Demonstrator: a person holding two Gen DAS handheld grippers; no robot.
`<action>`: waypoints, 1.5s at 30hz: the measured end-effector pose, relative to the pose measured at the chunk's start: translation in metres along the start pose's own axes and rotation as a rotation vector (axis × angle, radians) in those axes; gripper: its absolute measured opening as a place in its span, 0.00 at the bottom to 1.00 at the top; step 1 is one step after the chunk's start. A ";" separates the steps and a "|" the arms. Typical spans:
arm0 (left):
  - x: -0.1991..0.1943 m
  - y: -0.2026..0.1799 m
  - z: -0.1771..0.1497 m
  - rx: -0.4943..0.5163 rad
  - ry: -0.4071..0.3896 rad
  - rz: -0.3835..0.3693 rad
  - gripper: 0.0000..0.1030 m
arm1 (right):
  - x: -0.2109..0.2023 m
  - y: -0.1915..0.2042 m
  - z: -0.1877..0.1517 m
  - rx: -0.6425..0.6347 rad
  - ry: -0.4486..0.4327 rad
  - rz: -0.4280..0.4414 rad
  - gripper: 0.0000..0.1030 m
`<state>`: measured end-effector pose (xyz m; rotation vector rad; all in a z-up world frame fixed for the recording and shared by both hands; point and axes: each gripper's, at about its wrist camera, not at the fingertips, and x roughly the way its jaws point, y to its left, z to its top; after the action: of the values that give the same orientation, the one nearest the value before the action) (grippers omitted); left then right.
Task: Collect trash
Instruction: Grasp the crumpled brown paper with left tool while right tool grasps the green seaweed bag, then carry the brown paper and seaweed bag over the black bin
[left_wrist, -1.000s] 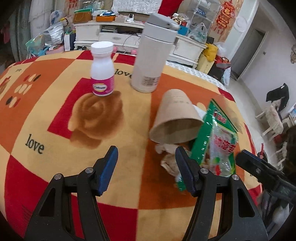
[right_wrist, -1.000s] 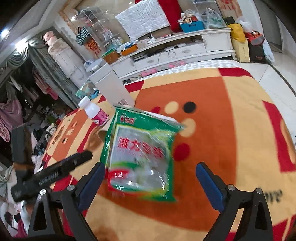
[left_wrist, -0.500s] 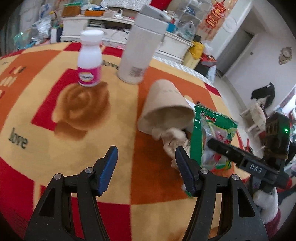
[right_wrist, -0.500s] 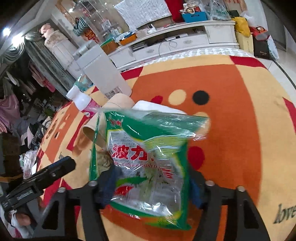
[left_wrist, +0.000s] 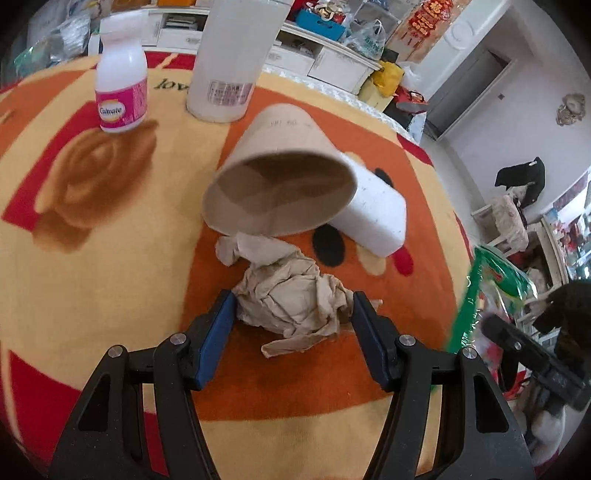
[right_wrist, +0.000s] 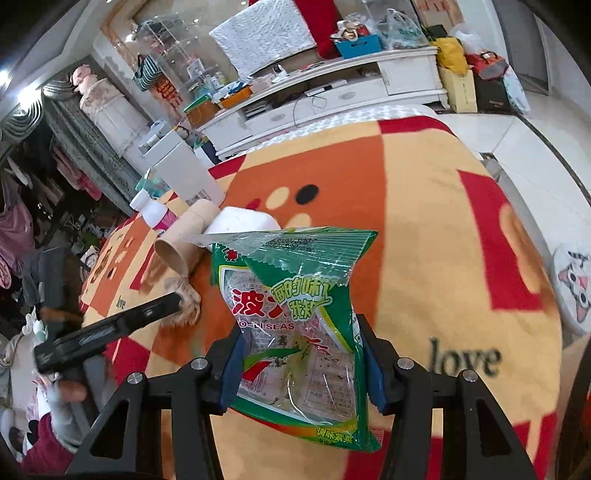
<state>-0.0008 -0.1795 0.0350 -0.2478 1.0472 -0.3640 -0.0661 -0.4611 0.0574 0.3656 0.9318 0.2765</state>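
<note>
A crumpled brown paper wad (left_wrist: 291, 295) lies on the patterned tablecloth, right between the blue pads of my left gripper (left_wrist: 291, 317). The jaws are closing and the pads stand at its two sides without squeezing it. Just beyond lie a tipped brown paper cup (left_wrist: 280, 184) and a tipped white cup (left_wrist: 376, 218). My right gripper (right_wrist: 299, 354) is still closing on a green snack packet (right_wrist: 295, 314), its pads pressing both sides, and holds it above the cloth. The same packet (left_wrist: 476, 295) shows at the right edge of the left wrist view.
A white bottle with a pink label (left_wrist: 120, 74) and a tall white flask (left_wrist: 229, 62) stand behind the cups. The table's far edge (right_wrist: 436, 118) drops to the floor, and a cat-face cushion (right_wrist: 572, 291) sits at the right. A white cabinet (right_wrist: 332, 88) lines the back.
My right gripper has closed on the green packet and carried it off the cups to the right. My left gripper has moved forward and down until the paper wad sits between its pads.
</note>
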 end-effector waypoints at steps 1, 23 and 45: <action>0.000 -0.001 -0.001 0.007 -0.006 0.006 0.53 | -0.002 -0.003 -0.002 0.007 0.001 0.002 0.51; -0.036 -0.079 -0.046 0.193 -0.019 -0.043 0.29 | -0.028 -0.015 -0.036 0.021 0.006 -0.023 0.51; -0.032 -0.162 -0.063 0.303 -0.015 -0.123 0.29 | -0.080 -0.063 -0.053 0.057 -0.049 -0.143 0.52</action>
<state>-0.0985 -0.3161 0.0903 -0.0426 0.9498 -0.6246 -0.1497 -0.5386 0.0603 0.3549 0.9145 0.1099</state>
